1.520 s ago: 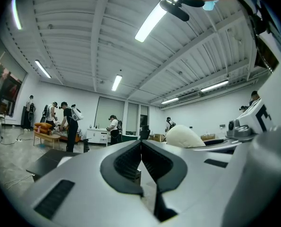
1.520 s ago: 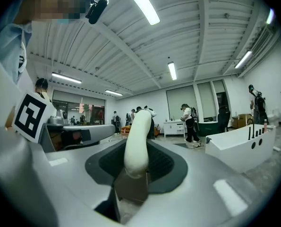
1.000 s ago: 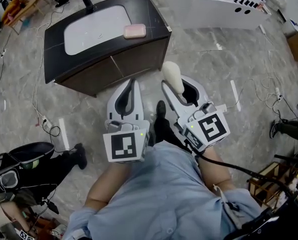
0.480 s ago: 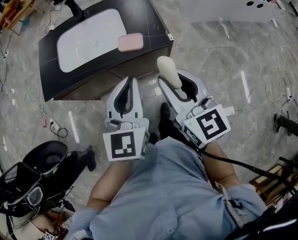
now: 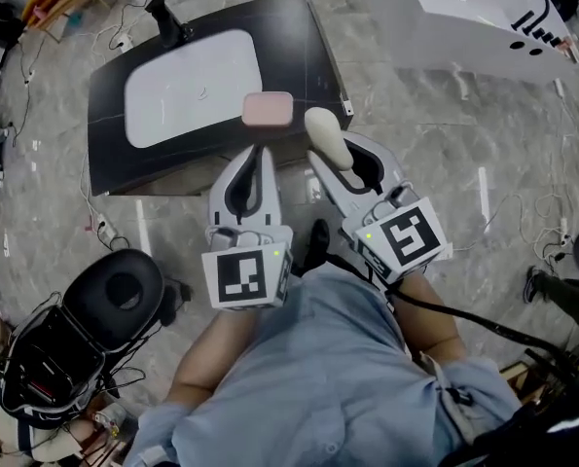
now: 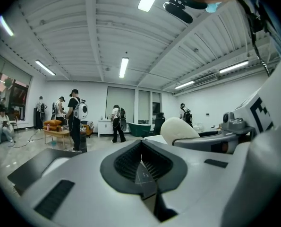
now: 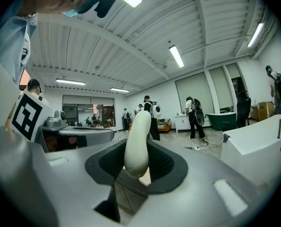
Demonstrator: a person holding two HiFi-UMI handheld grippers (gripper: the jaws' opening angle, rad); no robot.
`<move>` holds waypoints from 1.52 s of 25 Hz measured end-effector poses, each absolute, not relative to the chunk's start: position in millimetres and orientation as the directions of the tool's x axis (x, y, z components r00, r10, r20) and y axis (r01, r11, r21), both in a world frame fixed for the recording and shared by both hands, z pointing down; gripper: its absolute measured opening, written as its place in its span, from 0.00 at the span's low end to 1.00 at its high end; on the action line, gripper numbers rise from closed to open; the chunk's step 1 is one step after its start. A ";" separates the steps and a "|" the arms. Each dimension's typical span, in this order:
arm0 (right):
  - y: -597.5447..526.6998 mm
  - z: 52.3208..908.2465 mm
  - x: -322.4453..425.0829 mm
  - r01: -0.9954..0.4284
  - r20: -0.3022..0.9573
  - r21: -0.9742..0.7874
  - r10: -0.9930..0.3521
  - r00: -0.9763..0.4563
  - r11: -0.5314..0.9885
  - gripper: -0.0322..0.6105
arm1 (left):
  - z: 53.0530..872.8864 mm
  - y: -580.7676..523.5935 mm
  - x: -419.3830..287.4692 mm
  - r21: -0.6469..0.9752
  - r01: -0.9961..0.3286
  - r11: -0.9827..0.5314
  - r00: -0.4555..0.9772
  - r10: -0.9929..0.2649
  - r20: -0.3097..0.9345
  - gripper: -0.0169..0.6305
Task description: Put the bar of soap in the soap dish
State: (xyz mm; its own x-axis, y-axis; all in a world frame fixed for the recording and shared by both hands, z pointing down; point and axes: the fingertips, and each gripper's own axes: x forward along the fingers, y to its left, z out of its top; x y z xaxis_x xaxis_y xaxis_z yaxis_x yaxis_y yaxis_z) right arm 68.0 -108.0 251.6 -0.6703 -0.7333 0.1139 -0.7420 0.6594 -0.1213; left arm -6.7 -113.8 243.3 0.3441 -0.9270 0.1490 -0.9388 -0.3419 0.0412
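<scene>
Between the jaws of your right claw (image 5: 345, 166) sat the cream oval bar of soap (image 5: 325, 134); your left claw (image 5: 252, 163) was closed, empty. Both hung near the pink soap dish (image 5: 268, 109) on the black counter (image 5: 299, 47).

Lower end of the bar of soap (image 5: 325, 134) vanishes inside the right gripper (image 5: 339, 160); the white tub (image 5: 464, 19) runs off the head view's top edge.
</scene>
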 end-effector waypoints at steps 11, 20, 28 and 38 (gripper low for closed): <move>-155.7 260.8 41.2 -0.685 0.144 -0.112 -0.670 -0.728 0.720 0.23 | 253.5 -156.9 -39.0 0.063 -0.967 -0.248 0.255 -0.955 0.153 0.04; -192.8 289.0 21.3 -0.689 0.206 -0.121 -0.660 -0.722 0.715 0.23 | 283.5 -202.7 -55.4 0.114 -0.955 -0.275 0.293 -0.935 0.199 0.04; -224.4 334.8 3.1 -0.687 0.288 -0.144 -0.634 -0.718 0.712 0.23 | 324.9 -242.7 -65.1 0.170 -0.940 -0.295 0.332 -0.907 0.260 0.04; -255.7 410.3 -13.8 -0.690 0.404 -0.186 -0.586 -0.702 0.699 0.23 | 375.1 -278.8 -83.5 0.243 -0.929 -0.280 0.353 -0.868 0.350 0.04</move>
State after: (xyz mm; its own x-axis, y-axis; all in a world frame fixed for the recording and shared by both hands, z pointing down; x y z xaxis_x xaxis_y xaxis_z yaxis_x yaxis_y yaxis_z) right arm -13.8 -255.7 410.3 -0.7024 -0.5858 0.4043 -0.6902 0.6993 -0.1860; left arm -83.5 -278.8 375.1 0.3535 -0.8677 0.3496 -0.9286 -0.2802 0.2434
